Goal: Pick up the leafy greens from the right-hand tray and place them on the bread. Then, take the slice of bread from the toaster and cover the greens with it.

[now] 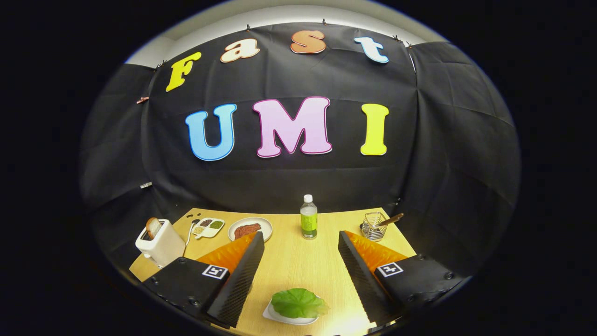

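Ribbed black fingers of the tool (301, 254) spread wide over the wooden bench (291, 266), crinkled leafy greens (298, 302) lying between them.

Legible text: none. Bottle (308, 219) label too small to read; square coded markers on gripper (301, 261) bear no words.

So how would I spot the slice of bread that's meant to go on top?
Start at the wooden table and look beyond the gripper's open left finger to the white toaster at the table's edge. The bread slice stands upright in its slot, pale with a brown crust. The plate nearby holds something reddish-brown and flat instead.
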The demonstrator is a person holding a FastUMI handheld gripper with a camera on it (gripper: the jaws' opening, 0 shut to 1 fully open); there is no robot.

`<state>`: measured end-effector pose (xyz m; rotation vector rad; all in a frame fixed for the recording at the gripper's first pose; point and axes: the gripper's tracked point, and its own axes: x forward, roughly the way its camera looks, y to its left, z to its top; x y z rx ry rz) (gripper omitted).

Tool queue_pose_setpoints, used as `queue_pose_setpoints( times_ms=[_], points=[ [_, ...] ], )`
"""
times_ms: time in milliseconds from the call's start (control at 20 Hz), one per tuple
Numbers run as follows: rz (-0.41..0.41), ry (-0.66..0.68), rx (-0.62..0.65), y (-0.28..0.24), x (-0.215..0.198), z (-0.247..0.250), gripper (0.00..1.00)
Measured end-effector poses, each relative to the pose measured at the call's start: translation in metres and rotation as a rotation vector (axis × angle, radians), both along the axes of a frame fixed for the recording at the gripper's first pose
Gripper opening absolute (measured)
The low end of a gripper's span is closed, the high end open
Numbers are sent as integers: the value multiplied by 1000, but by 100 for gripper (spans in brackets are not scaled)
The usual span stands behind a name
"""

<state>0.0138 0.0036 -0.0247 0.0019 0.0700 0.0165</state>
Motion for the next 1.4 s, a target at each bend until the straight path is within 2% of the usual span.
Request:
queue_pose_setpoints(
  times_ms=[550, 1200, 1400],
  points=[
    [42, 163, -6, 0, 13, -72, 99],
    [192, 498, -156, 4, 31, -252, 100],
    [222, 563, -211, 1, 41, -295, 100]
  ],
)
